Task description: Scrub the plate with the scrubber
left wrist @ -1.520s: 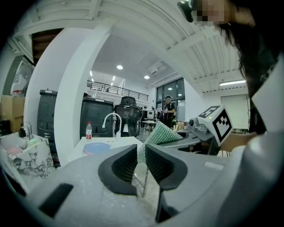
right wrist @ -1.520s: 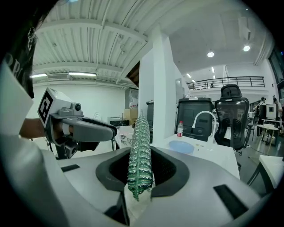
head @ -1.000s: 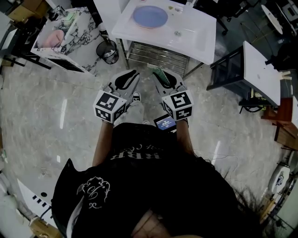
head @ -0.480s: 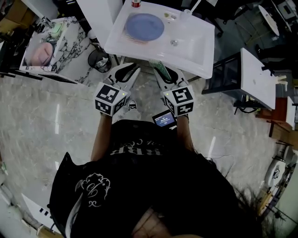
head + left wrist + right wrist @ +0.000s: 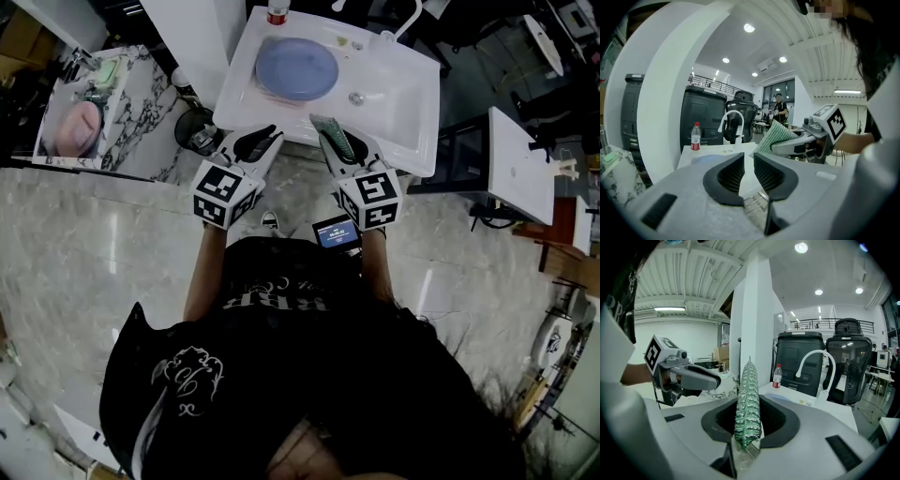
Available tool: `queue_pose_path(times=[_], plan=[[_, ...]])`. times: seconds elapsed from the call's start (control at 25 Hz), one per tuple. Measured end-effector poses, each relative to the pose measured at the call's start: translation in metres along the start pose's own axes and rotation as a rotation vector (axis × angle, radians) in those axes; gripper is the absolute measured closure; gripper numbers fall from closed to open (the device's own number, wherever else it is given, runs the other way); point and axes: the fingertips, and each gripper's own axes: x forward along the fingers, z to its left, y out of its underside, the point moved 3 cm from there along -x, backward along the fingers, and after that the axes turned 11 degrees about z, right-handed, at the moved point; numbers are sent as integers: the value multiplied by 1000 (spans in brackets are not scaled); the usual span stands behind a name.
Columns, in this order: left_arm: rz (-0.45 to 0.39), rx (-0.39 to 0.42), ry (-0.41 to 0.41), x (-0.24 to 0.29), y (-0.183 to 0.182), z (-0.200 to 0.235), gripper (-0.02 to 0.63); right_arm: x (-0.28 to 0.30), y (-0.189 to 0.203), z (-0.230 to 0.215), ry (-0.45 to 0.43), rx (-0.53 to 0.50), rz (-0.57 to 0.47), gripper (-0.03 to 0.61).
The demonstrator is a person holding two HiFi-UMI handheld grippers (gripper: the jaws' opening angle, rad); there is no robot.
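At the top edge of the head view the bottle [image 5: 277, 11] was cut off, with only its lower part showing. The bin [image 5: 194, 133], upper left of centre, sat partly under the corner of the sink [image 5: 403, 84], so its far side was hidden. On the marble counter [image 5: 141, 103] at the upper left lay a pink thing [image 5: 77, 127] I couldn't name. The small screen [image 5: 335, 232] near the centre carried print too small to read. In the left gripper view the plate [image 5: 703, 158] showed only as a bluish sliver behind the body of the left gripper [image 5: 749, 157]. In the right gripper view the lower end of the scrubber [image 5: 748, 380] was buried between the jaws of the right gripper [image 5: 750, 404].
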Motion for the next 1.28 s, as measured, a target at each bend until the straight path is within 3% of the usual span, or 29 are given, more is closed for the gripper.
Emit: queue_pose_path(times=[0.36, 0.64, 0.8, 1.12, 1.28], plan=[[60, -45, 30, 27, 11, 14, 560, 12, 2, -29, 40, 24, 43, 486], [78, -103, -20, 48, 18, 43, 552, 42, -3, -60, 13, 1, 53, 486], [122, -148, -47, 70, 22, 61, 489, 64, -11, -88, -7, -7, 51, 486], [241, -266, -115, 128, 42, 97, 436, 115, -28, -156, -82, -40, 73, 486], [305, -367, -135, 151, 66, 122, 408, 140, -35, -182, -121, -66, 75, 486]])
